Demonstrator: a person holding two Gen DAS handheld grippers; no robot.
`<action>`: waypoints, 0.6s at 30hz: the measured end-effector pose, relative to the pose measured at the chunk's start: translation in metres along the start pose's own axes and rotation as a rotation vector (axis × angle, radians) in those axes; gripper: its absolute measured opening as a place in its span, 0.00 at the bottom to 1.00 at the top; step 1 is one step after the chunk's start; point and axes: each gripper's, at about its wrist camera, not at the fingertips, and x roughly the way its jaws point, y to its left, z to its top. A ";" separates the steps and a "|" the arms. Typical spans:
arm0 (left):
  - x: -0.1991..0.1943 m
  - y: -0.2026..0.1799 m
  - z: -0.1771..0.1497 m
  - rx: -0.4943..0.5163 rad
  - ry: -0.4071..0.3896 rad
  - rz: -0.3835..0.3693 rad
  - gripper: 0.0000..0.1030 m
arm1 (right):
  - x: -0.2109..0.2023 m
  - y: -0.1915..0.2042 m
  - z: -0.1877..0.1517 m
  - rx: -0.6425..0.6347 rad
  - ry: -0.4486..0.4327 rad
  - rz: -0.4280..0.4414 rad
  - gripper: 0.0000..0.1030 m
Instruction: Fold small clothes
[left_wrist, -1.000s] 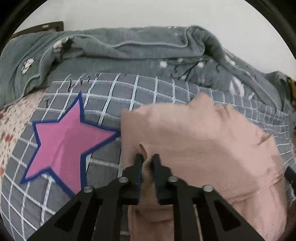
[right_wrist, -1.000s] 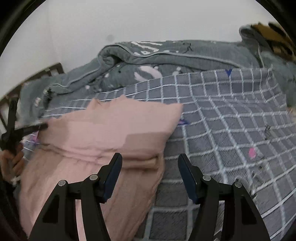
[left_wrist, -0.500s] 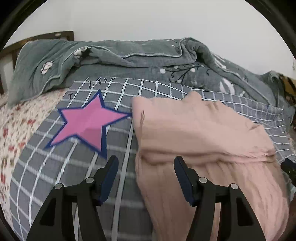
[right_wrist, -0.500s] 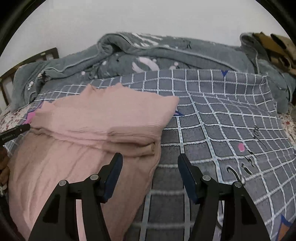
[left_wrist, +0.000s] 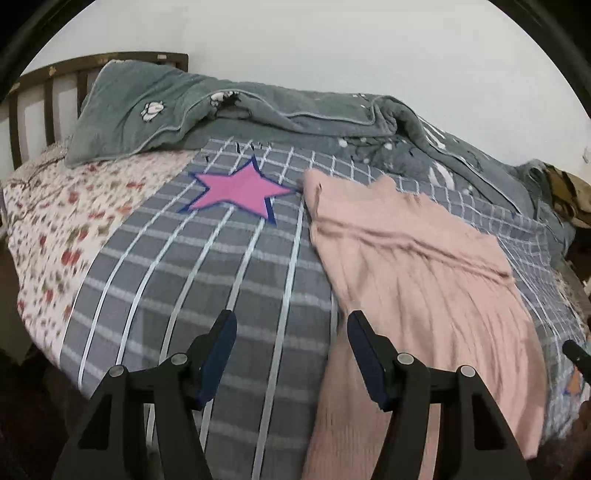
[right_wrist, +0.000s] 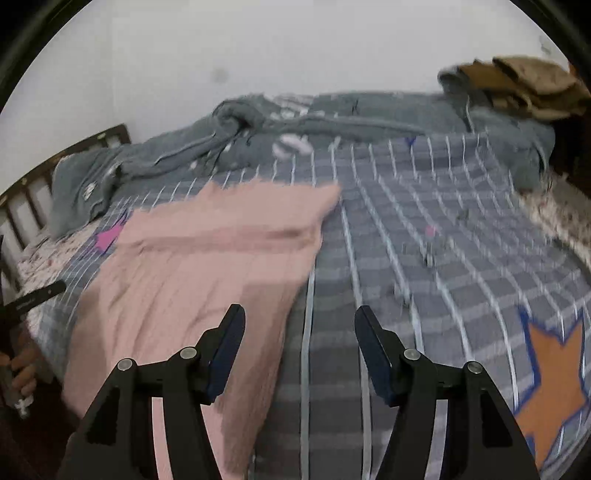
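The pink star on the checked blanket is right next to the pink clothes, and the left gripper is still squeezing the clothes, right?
Not quite. The left gripper is open, with nothing between its fingers; only the checked blanket lies beneath it. The left wrist view shows this. The pink star does sit right beside the pink clothes.

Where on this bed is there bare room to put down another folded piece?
Bare checked cover lies between the pink garment and the flowered sheet, below the pink star. More lies right of the garment, toward the orange star. The back is crowded with the grey quilt.
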 end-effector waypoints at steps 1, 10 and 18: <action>-0.005 0.001 -0.007 0.002 0.014 -0.010 0.59 | -0.003 0.002 -0.006 -0.006 0.013 0.005 0.59; -0.012 -0.005 -0.055 0.043 0.115 -0.080 0.57 | -0.006 0.034 -0.064 -0.075 0.100 0.087 0.59; 0.001 -0.005 -0.072 -0.007 0.140 -0.163 0.49 | 0.014 0.041 -0.085 -0.083 0.135 0.089 0.52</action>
